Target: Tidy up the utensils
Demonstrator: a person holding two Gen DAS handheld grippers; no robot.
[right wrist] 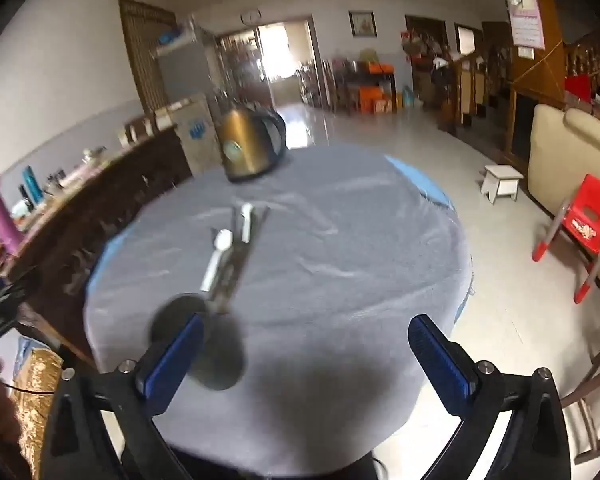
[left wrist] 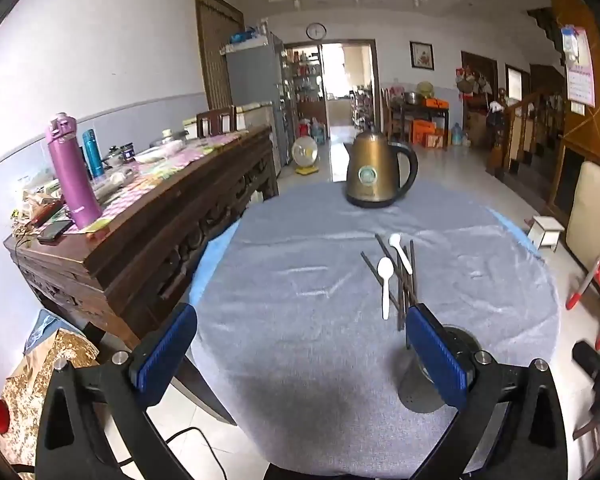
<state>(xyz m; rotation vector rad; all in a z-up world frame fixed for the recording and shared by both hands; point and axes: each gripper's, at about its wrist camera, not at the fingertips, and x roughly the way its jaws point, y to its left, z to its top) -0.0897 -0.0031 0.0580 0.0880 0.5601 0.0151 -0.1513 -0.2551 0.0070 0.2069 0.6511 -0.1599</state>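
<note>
Utensils: two white spoons (left wrist: pixel 385 286) tangled over dark chopsticks (left wrist: pixel 404 284) on desk (left wrist: pixel 300 320). Both claws (left wrist: pixel 300 354) (right wrist: pixel 306 354) wide, empty. Risk: grabbing one spoon drags neighbours along.

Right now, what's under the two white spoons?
Dark chopsticks lie crossed beneath the far spoon; the near spoon overlaps one. Grey tablecloth under all. The table surface is covered.

Right-cam spoons (right wrist: pixel 220 256) & chopsticks (right wrist: pixel 236 264) blurred; round holder (left wrist: pixel 456 344) partly hidden.
</note>
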